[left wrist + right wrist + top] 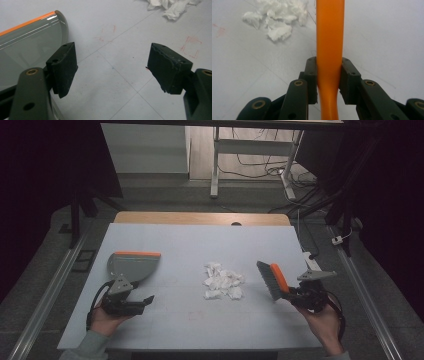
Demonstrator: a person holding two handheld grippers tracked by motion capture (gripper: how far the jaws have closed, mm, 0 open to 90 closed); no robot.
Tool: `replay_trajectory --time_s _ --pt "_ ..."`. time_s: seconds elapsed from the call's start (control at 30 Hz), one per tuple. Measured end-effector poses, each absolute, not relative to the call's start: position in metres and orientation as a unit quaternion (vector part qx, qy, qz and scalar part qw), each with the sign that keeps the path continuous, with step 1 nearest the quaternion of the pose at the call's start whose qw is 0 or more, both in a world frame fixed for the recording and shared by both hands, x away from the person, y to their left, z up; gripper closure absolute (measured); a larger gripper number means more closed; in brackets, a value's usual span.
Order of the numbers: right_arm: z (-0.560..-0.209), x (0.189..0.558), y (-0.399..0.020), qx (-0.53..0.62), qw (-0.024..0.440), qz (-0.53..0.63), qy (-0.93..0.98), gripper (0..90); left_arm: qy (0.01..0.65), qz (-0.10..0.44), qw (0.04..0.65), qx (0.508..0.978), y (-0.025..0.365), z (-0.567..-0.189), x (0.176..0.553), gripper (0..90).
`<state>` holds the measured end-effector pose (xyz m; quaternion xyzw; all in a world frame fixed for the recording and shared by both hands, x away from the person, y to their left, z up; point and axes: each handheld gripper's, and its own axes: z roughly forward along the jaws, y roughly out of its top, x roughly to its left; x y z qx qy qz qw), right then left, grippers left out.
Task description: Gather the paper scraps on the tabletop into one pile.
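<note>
A hand brush (270,279) with an orange back and grey bristles is clamped by its handle in the right gripper (295,295), its jaws pressed together on the orange stem (329,50). The brush reaches away from that gripper toward the middle of the desk (200,235), its long axis slanting up and left in the high view, bristles facing the pile of crumpled white paper scraps (222,281) that lies just beyond the bristle tips. In the right gripper view the scraps (277,17) sit ahead and to the left of the handle.

Across the pile, the left gripper (131,304) rests with its jaws wide apart and nothing between them. The grey dustpan (131,265), orange-lipped, lies just ahead of it, beside its left jaw in the left gripper view (30,45), and is not gripped.

The risk appears plain: with the pan unheld, a sweep could push the scraps against its lip and shove it back, or scatter light paper past it. A brush angled too steeply might also ride over the pile, and the narrow handle could twist in the grip.
</note>
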<state>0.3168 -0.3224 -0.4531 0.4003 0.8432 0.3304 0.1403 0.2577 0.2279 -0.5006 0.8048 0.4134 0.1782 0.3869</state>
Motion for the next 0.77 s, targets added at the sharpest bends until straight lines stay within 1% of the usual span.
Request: replay_trajectory --time_s 0.17,0.43,0.77 --pt "-0.4580 0.3166 -0.3291 0.408 0.129 0.334 0.840 70.6 0.414 0.178 0.387 0.804 0.2282 -0.4997 0.2574 24.9" --pt "-0.4585 0.3160 -0.3262 0.399 0.139 0.335 0.842 70.6 0.415 0.177 0.388 0.804 0.2296 -0.5002 0.2563 24.9" --pt "-0.4557 0.3150 -0.3240 0.394 0.137 0.354 0.837 70.6 0.417 0.176 0.386 0.804 0.2306 -0.5003 0.2547 24.7"
